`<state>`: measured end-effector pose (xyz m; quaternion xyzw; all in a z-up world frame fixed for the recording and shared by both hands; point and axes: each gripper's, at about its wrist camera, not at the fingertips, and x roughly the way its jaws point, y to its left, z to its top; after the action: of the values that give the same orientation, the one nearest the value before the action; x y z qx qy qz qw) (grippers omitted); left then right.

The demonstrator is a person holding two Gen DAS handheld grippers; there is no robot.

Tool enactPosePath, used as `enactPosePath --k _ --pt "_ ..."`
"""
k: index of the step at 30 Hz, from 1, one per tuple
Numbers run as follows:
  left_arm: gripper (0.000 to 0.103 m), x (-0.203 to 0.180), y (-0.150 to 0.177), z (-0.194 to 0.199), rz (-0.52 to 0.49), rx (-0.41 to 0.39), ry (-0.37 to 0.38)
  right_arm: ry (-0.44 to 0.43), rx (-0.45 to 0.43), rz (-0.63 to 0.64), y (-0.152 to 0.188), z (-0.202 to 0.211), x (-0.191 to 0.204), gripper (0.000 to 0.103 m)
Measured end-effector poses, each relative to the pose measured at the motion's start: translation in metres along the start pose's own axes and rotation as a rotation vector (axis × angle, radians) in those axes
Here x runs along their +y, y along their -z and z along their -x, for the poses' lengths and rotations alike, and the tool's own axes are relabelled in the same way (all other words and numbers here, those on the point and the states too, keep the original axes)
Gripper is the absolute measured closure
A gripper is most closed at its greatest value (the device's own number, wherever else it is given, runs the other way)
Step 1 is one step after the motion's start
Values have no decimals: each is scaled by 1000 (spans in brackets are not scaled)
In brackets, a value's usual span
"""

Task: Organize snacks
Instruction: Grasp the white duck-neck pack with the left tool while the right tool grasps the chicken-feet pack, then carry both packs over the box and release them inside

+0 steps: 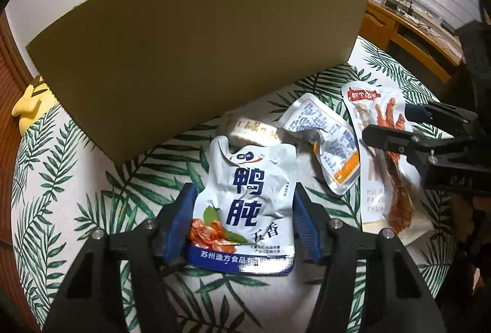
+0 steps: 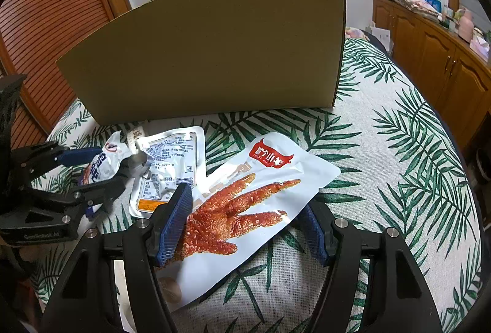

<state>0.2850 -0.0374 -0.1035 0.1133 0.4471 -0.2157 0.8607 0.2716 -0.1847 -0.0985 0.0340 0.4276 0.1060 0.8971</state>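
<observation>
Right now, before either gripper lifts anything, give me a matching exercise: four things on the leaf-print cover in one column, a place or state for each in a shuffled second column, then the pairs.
Things
1. white and blue duck gizzard pouch
2. white chicken foot packet
3. crumpled silver pouch with orange strip
4. tall brown cardboard box

Places or states
A. stands upright behind the snacks
B. between the left gripper's blue pads
C. lies between the two gripped packets
D. between the right gripper's blue pads

Pairs: 1-B, 2-D, 3-C, 4-A
</observation>
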Motion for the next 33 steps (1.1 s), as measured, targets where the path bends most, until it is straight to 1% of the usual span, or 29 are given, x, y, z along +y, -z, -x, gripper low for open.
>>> enactPosePath --k 4,11,14,15,16,19,22,27,33 --pt "43 -1 9 9 17 -14 -5 -3 1 -1 0 0 0 34" --pt "43 -1 18 42 60 -100 9 13 17 21 -3 -2 6 33" --pt "42 -3 20 52 57 -123 11 17 18 33 -3 -4 9 38" --pt "42 -3 21 54 55 -127 10 11 17 36 -2 -4 9 43" --pt "42 -4 21 56 52 -133 10 2 15 39 -2 -3 10 62" --pt "42 -5 24 62 50 -146 16 -17 12 38 2 -1 9 68" --pt "42 -3 27 66 51 -157 22 -55 17 5 4 4 3 77" --pt "42 -9 26 68 63 -176 25 -79 -12 -1 7 20 2 81" --pt "42 -12 25 75 72 -203 23 -80 -47 8 8 40 0 82"
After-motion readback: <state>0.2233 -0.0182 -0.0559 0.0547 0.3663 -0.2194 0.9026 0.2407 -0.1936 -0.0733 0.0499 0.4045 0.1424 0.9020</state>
